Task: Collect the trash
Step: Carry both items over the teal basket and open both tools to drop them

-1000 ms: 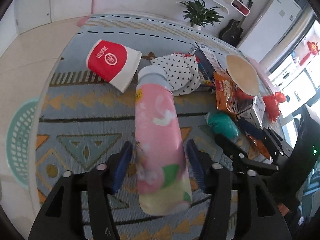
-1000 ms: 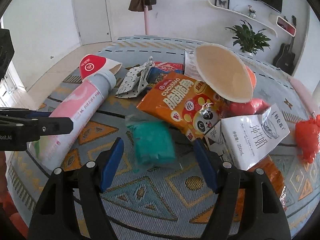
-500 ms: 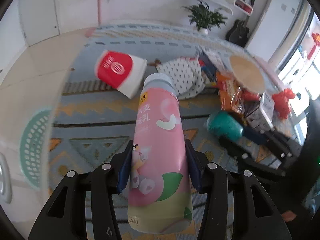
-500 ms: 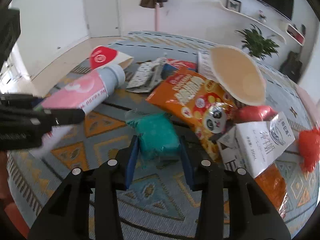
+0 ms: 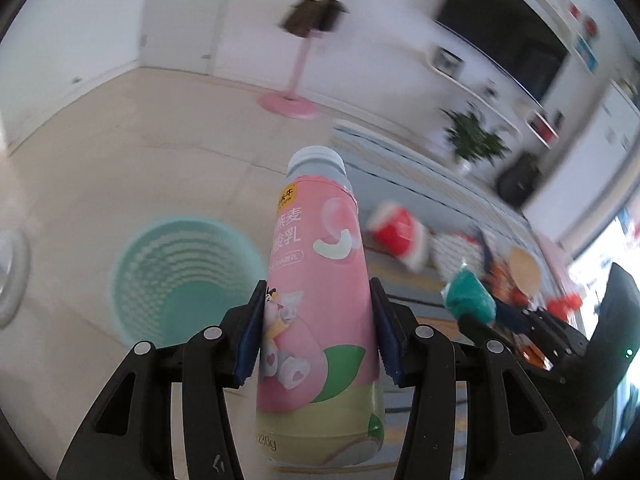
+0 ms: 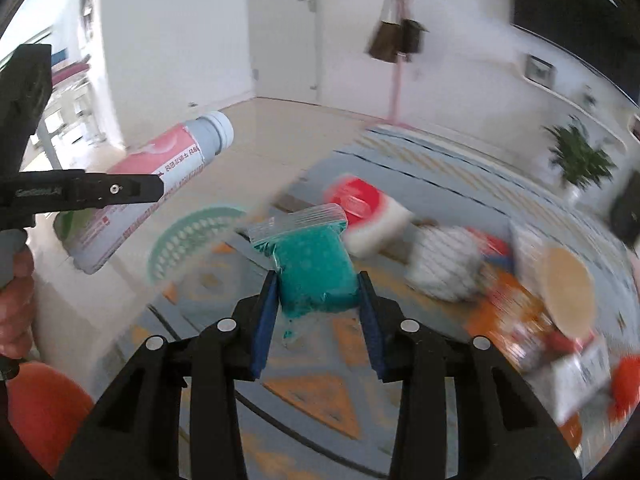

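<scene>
My left gripper point(image 5: 316, 332) is shut on a pink yogurt bottle point(image 5: 316, 292) with a grey cap, lifted clear of the rug. Beyond it, on the floor to the left, stands a teal mesh basket point(image 5: 180, 276). My right gripper point(image 6: 318, 300) is shut on a clear zip bag of teal stuff point(image 6: 314, 260), also raised off the rug. In the right wrist view the bottle point(image 6: 152, 188) and the left gripper's finger point(image 6: 100, 192) show at the left, with the basket point(image 6: 192, 240) below them. The teal bag point(image 5: 470, 296) appears at the right of the left wrist view.
Trash lies on the patterned rug point(image 6: 320, 392): a red and white paper cup point(image 6: 368, 216), a dotted cloth point(image 6: 444, 268), an orange snack bag point(image 6: 504, 312), a tan paper bowl point(image 6: 568, 292), a white carton point(image 6: 584, 376). A pink coat stand point(image 5: 296, 80) stands on the tiled floor.
Both grippers closed on their items, the left on the bottle and the right on the teal bag, then lifted them off the rug and swung left toward the basket.
</scene>
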`<state>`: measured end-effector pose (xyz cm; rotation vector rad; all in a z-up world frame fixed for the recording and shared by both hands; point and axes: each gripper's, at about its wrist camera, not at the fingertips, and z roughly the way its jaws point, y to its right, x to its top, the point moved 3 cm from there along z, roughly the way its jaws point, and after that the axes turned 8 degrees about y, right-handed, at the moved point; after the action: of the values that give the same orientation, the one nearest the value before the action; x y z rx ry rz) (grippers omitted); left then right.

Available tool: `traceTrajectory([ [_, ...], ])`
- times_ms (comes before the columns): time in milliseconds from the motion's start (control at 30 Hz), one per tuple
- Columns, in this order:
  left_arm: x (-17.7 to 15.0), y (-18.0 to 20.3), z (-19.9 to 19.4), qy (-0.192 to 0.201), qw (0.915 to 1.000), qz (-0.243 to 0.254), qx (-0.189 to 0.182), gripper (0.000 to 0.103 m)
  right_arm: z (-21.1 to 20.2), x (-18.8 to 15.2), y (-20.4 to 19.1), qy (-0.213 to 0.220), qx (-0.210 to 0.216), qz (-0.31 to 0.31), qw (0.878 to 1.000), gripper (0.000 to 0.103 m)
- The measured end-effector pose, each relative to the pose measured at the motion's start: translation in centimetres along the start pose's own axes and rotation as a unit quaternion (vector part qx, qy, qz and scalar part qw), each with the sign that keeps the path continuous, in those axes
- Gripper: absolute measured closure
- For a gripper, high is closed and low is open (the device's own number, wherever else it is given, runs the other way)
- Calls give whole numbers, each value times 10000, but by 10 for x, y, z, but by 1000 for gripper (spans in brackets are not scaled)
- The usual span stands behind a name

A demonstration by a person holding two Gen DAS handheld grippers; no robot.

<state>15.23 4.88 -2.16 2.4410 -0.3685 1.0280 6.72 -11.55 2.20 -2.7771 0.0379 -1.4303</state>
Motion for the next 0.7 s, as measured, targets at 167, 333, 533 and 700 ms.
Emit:
traceTrajectory([
  [167, 6, -66, 5, 43, 9982, -405, 430, 56, 43, 24, -59, -116, 459, -286, 9985, 67],
  [333, 5, -125, 29, -29, 9937, -811, 769, 56, 100, 42, -101, -492, 676, -275, 9961, 67],
  [533, -3, -160, 68, -231, 9915, -1000, 798, 56, 155, 45, -124, -989, 655, -148, 9928, 67],
  [700, -10, -170, 96, -357, 9916, -1012, 718, 56, 177, 41, -133, -1135, 569, -97, 9919, 64],
])
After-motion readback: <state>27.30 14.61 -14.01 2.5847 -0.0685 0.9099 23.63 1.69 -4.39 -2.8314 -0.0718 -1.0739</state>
